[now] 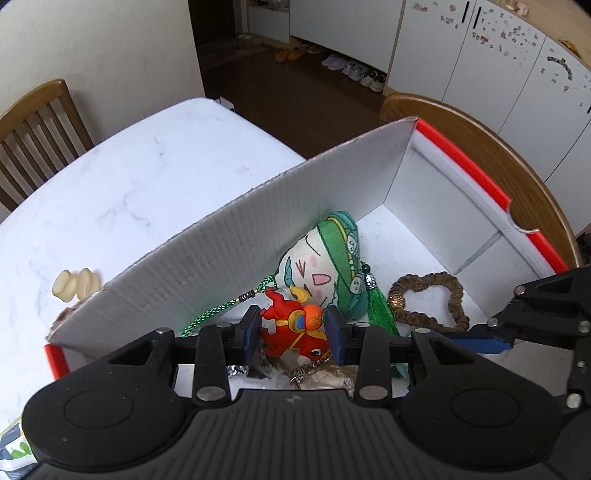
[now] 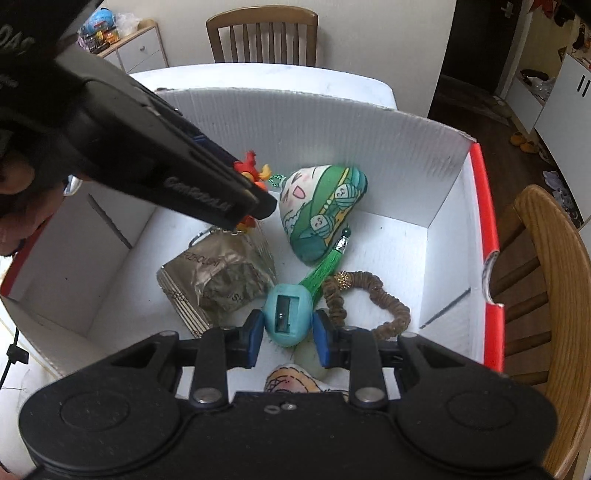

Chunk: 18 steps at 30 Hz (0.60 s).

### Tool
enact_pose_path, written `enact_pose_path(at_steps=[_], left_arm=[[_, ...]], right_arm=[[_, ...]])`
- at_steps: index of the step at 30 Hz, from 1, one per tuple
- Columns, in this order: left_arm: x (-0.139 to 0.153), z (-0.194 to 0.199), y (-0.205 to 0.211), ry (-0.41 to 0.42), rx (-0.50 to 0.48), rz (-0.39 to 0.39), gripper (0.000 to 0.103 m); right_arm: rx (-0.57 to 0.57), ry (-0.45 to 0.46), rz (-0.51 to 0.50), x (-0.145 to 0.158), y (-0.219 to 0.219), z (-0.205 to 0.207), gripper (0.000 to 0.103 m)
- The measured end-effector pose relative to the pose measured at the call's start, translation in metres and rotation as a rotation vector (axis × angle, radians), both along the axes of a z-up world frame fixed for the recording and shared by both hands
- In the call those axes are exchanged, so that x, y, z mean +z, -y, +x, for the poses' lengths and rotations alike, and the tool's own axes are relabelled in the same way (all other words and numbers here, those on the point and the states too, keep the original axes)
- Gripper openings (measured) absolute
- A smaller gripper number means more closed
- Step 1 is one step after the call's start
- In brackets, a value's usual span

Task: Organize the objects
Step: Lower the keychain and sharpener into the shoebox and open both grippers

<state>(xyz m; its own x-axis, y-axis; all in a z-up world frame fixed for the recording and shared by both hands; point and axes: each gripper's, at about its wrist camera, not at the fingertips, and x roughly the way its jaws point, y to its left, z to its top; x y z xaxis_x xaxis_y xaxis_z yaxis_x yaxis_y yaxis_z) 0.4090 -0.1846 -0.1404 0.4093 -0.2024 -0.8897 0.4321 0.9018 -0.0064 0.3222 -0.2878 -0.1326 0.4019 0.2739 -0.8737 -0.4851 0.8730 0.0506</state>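
My left gripper [image 1: 293, 328] is shut on a red and orange fish keychain [image 1: 291, 325], held over the inside of a white cardboard box [image 1: 229, 251] with a red rim. In the right wrist view that gripper [image 2: 255, 195] reaches in from the upper left with the red keychain [image 2: 250, 166] at its tip. My right gripper [image 2: 287, 328] is shut on a teal pencil sharpener [image 2: 287, 314], low inside the box [image 2: 369, 147]. A green plush dumpling charm [image 2: 321, 210] with a tassel lies on the box floor. A brown scrunchie [image 2: 373, 299] lies to its right.
A crumpled silver foil packet [image 2: 218, 280] lies in the box, left of the sharpener. A small plush face [image 2: 291, 380] shows under my right gripper. A cream object [image 1: 75, 282] sits on the white marble table [image 1: 129, 177] outside the box. Wooden chairs [image 2: 262, 35] stand around the table.
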Motion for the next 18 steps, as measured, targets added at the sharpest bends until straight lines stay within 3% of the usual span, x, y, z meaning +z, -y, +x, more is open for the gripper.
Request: enact_pose_path(at_steps=[11,14,16,18], left_arm=[[-0.010,0.005,0.005,-0.019,0.017,0.019,0.037],[-0.010,0.003,0.007,-0.016,0.024,0.026,0.042],[-0.009,0.000,0.007,-0.012,0.026,0.028,0.054],[-0.006,-0.003,0.007,0.000,0.026,0.025,0.058]], right_arm=[[0.001,-0.046,0.010,0.003,0.003,0.004,0.030],[-0.007,-0.058,0.032,0.005,0.006,0.004,0.031],[-0.011,-0.063,0.045,0.005,0.009,0.005,0.031],[-0.017,-0.066,0.055,0.006,0.012,0.005,0.032]])
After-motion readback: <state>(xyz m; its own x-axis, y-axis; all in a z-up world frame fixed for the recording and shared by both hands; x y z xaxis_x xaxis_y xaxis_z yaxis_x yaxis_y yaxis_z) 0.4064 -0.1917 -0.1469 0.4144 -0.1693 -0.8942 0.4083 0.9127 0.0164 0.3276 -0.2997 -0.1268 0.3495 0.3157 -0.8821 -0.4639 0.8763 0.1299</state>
